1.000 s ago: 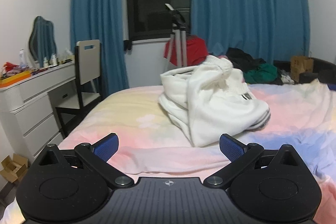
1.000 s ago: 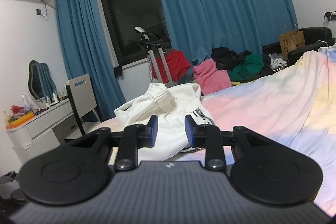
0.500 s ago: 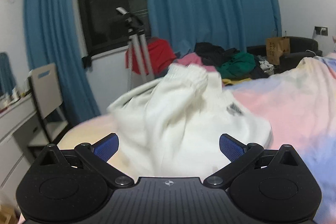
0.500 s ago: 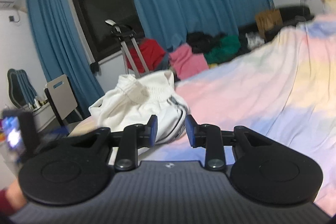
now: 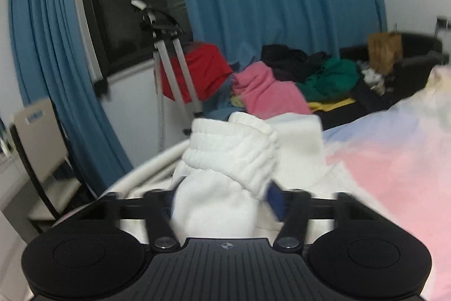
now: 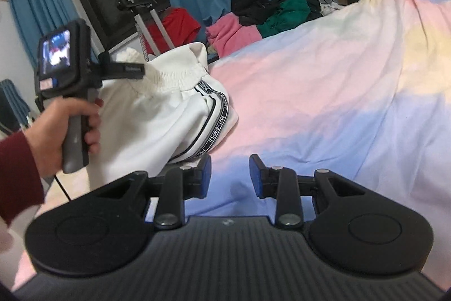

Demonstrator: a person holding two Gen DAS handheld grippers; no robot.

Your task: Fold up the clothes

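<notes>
White sweatpants (image 5: 234, 148) with an elastic waistband lie bunched on the pastel bedsheet (image 5: 394, 160). My left gripper (image 5: 220, 199) has the waistband fold between its fingers; its jaws are closing and the cloth fills the gap. In the right wrist view the sweatpants (image 6: 157, 117) show a black lettered side stripe, and the left gripper (image 6: 138, 69) bites their top edge, held by a hand (image 6: 70, 126) in a dark red sleeve. My right gripper (image 6: 229, 174) hovers low over the bedsheet (image 6: 324, 89), just right of the sweatpants' lower edge, jaws apart with nothing between them.
Beyond the bed's far edge lies a pile of pink, green and black clothes (image 5: 270, 92), with a red item on a tripod stand (image 5: 169, 61). A chair (image 5: 36, 137) stands at the left below blue curtains. A paper bag (image 5: 384, 50) sits far right.
The left gripper swept in to the sweatpants and its wide jaws came together around the waistband. The right gripper sank toward the bedsheet, and the left hand entered its view.
</notes>
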